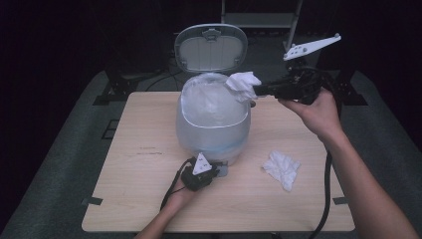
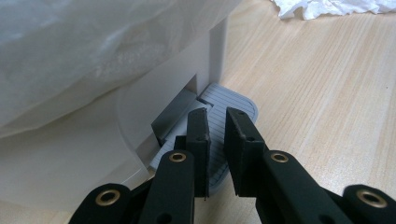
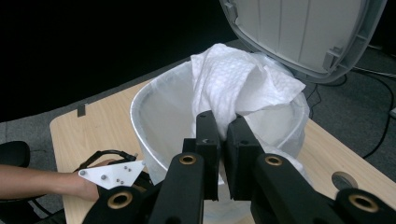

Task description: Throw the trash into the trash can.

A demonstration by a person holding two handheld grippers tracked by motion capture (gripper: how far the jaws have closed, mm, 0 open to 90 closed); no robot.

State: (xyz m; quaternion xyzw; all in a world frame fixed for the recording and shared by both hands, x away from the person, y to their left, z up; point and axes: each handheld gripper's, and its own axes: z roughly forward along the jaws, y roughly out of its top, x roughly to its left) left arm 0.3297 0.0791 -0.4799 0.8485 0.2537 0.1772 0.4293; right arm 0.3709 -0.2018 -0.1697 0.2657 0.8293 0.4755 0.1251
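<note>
A white pedal bin point(image 1: 211, 130) lined with a clear bag stands mid-table, its lid point(image 1: 211, 48) raised. My left gripper point(image 1: 214, 172) is at the bin's front base. In the left gripper view its jaws point(image 2: 217, 114) are shut with nothing between them, and their tips rest on the grey ribbed pedal point(image 2: 233, 100). My right gripper point(image 1: 256, 90) is shut on a crumpled white paper towel point(image 1: 242, 82) held over the bin's right rim. In the right gripper view the towel point(image 3: 238, 81) hangs from the gripper point(image 3: 223, 122) above the bag-lined opening point(image 3: 140, 107), under the lid point(image 3: 303, 28).
A second crumpled paper towel point(image 1: 282, 168) lies on the wooden table point(image 1: 139, 199) to the right of the bin, and its edge shows in the left gripper view point(image 2: 327, 5). Black stands and cables sit on the dark floor behind the table.
</note>
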